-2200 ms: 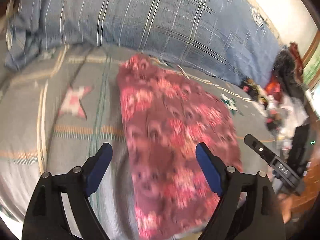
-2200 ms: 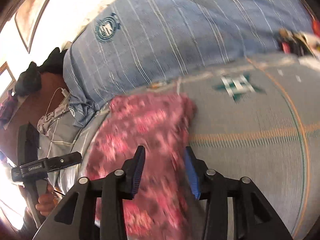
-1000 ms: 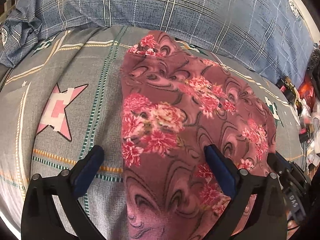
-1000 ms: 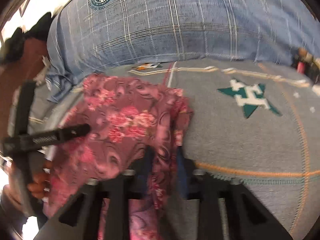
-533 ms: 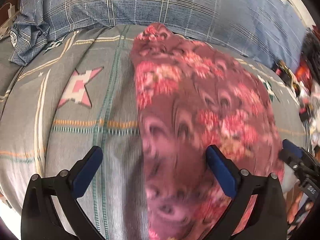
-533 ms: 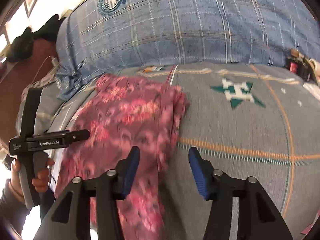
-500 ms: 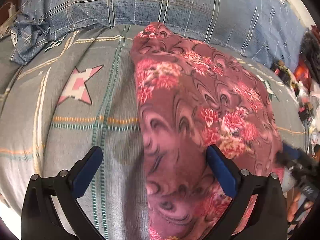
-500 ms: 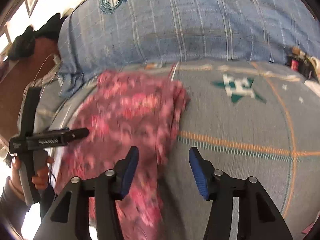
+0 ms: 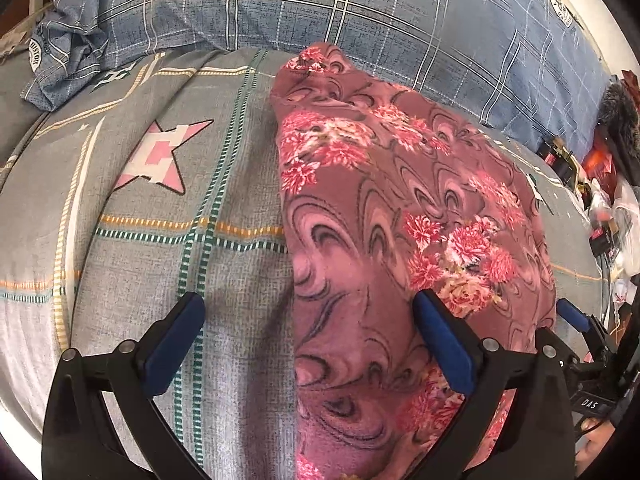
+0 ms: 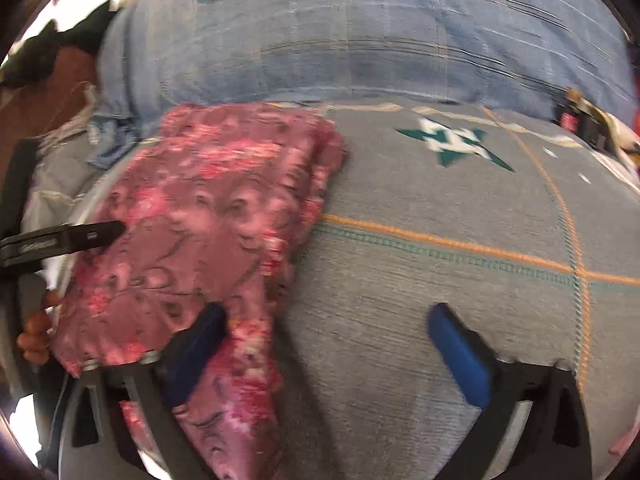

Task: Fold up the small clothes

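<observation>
Grey patterned bed [image 9: 132, 264], blue plaid quilt [image 9: 360, 8] behind. Floral garment [image 9: 380, 220] lies folded lengthwise. Left gripper [image 9: 308, 344] spread, empty; right gripper [image 10: 328, 352] opening, gripping nothing. We'd grasp near corners evenly, fold away squarely.

Pink floral garment [image 9: 400, 216] on grey star-print sheet [image 9: 160, 240], blue plaid quilt [image 9: 360, 8].

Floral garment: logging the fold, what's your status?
Left gripper open, fingers astride the floral garment's left edge. Right gripper opening, garment edge between its fingers, unpinched. Garment flat on the grey bedsheet; nothing in the way.
</observation>
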The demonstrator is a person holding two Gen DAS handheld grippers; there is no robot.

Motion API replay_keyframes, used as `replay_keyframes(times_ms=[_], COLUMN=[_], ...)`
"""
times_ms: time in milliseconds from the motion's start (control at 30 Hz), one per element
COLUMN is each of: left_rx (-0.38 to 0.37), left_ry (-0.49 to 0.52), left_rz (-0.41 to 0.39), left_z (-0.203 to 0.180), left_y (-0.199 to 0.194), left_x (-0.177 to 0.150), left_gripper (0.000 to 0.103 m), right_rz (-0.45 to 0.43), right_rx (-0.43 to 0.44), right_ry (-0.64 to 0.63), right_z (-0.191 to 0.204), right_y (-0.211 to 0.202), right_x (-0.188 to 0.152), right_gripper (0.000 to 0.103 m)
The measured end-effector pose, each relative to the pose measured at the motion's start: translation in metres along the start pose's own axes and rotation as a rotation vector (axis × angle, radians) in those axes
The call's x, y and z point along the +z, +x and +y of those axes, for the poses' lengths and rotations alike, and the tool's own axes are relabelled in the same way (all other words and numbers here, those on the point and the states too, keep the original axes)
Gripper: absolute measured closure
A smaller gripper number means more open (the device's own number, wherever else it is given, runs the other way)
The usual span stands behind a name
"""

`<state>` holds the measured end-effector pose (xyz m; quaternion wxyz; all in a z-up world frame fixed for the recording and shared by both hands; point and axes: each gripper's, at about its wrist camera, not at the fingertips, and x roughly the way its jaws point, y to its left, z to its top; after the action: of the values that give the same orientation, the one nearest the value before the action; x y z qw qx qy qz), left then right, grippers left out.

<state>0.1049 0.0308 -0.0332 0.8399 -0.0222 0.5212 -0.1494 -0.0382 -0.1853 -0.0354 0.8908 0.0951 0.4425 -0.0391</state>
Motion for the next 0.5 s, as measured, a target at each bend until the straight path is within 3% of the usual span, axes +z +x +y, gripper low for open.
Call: replay_keyframes(times_ms=[133, 300, 500], left_rx=[0.007, 0.062, 0.154], left_ry=[-0.002, 0.069, 0.161], left_rz=[0.011, -0.022, -0.197], left_z=[0.0, -0.003, 0.001], left_y=[-0.008, -0.03, -0.07], left_x=[-0.005, -0.015, -0.036], left_gripper=[0.0, 0.0, 0.0], right_rz=[0.028, 0.074, 0.026], right_rx=[-0.033, -0.083, -0.214], right_ry=[0.023, 0.065, -0.054], right_z=[0.0, -0.001, 0.027], right_y=[-0.003, -0.011, -0.033], right_x=[-0.001, 0.0, 0.002], right_gripper=[0.0, 0.0, 0.0])
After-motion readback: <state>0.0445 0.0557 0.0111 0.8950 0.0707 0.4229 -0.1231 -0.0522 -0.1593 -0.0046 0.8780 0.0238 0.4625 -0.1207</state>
